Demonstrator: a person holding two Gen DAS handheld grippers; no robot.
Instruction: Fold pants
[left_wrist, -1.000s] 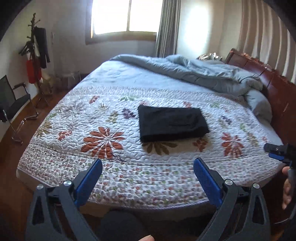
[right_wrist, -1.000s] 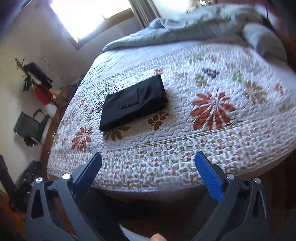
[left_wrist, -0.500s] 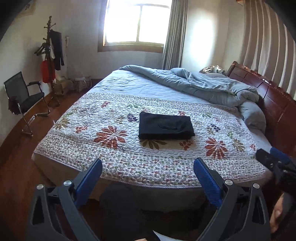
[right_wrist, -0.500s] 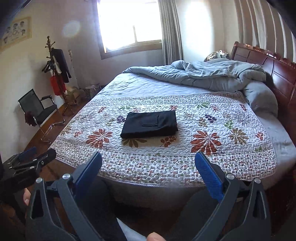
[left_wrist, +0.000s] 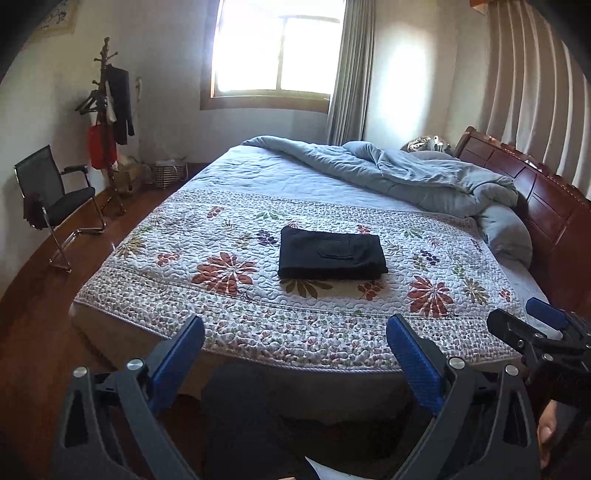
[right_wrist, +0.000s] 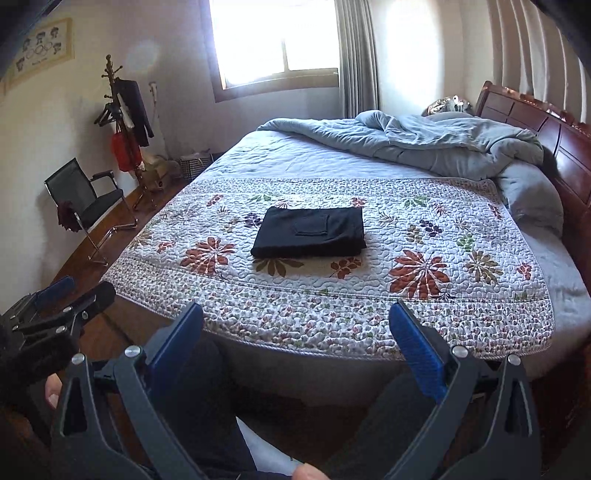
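The black pants (left_wrist: 330, 257) lie folded into a neat rectangle on the floral quilt (left_wrist: 229, 266) that covers the near part of the bed (left_wrist: 517, 291). A pocket flap shows on the top layer, and the thick folded edge faces the foot of the bed. No label or brand mark on the fabric can be read. Nothing touches the pants; both tools are held well apart from them, off the near edge of the mattress.

The left tool (left_wrist: 295, 349) has its blue-padded fingers (left_wrist: 177, 356) spread wide with nothing between them. The right tool (right_wrist: 295, 341) is likewise spread and empty, its blue pads (right_wrist: 415, 345) framing the quilt's border. In the left wrist view the right tool appears at the right edge, gripped by a hand (left_wrist: 546, 435); in the right wrist view the left tool shows at the left edge.

A rumpled grey-blue duvet (left_wrist: 406, 177) is bunched toward the wooden headboard (left_wrist: 535, 184). To the left stand a black chair (left_wrist: 55, 195) and a coat stand (left_wrist: 107, 122) with dark clothes and a red bag (left_wrist: 99, 146). A framed picture (right_wrist: 40, 50) hangs on the left wall in the right wrist view; it bears five linked rings and small figures, but its line of writing is too small to read. A bright window (left_wrist: 277, 51) with a grey curtain (left_wrist: 349, 70) fills the far wall.
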